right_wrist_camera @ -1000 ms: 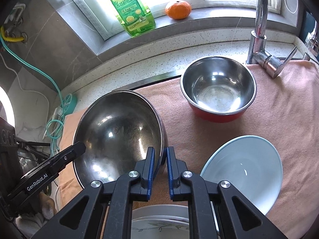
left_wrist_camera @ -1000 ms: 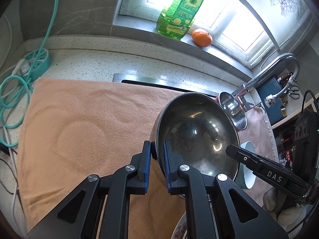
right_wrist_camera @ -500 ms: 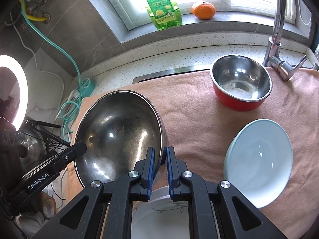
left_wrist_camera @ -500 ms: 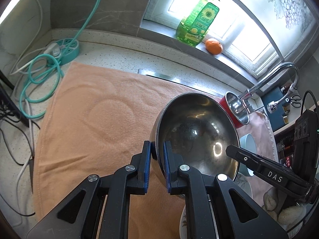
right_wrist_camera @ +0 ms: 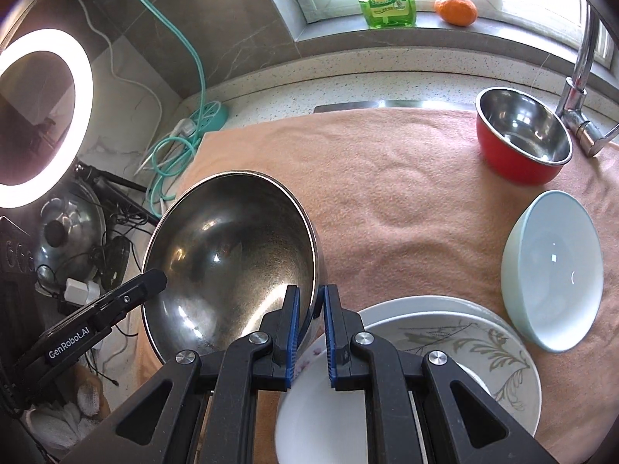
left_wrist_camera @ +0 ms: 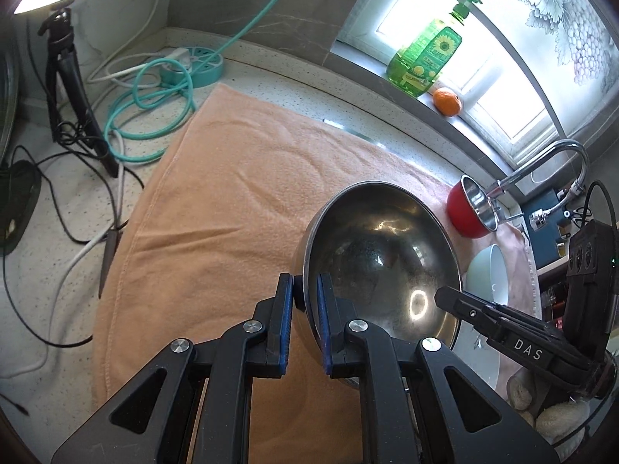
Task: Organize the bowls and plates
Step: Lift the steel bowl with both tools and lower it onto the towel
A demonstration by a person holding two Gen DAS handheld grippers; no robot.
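Observation:
A large steel bowl (left_wrist_camera: 383,259) (right_wrist_camera: 228,255) hangs in the air above the orange towel (left_wrist_camera: 240,201), held by both grippers. My left gripper (left_wrist_camera: 305,301) is shut on its left rim. My right gripper (right_wrist_camera: 311,313) is shut on its right rim. A red bowl with a steel inside (right_wrist_camera: 522,143) (left_wrist_camera: 470,208) stands near the faucet. A pale blue bowl (right_wrist_camera: 553,270) (left_wrist_camera: 487,274) lies tilted on the towel. A stack of white plates (right_wrist_camera: 445,355), one with a leaf pattern, lies under my right gripper.
The faucet (right_wrist_camera: 580,77) stands at the back right. A green soap bottle (left_wrist_camera: 425,58) and an orange (left_wrist_camera: 447,101) sit on the windowsill. A teal power strip with cables (left_wrist_camera: 182,69), a tripod (left_wrist_camera: 73,89), a ring light (right_wrist_camera: 42,116) and a pot lid (right_wrist_camera: 69,228) are at the left.
Both grippers have lifted the large steel bowl higher above the towel and towards the left. The plates, the red bowl and the blue bowl have not moved.

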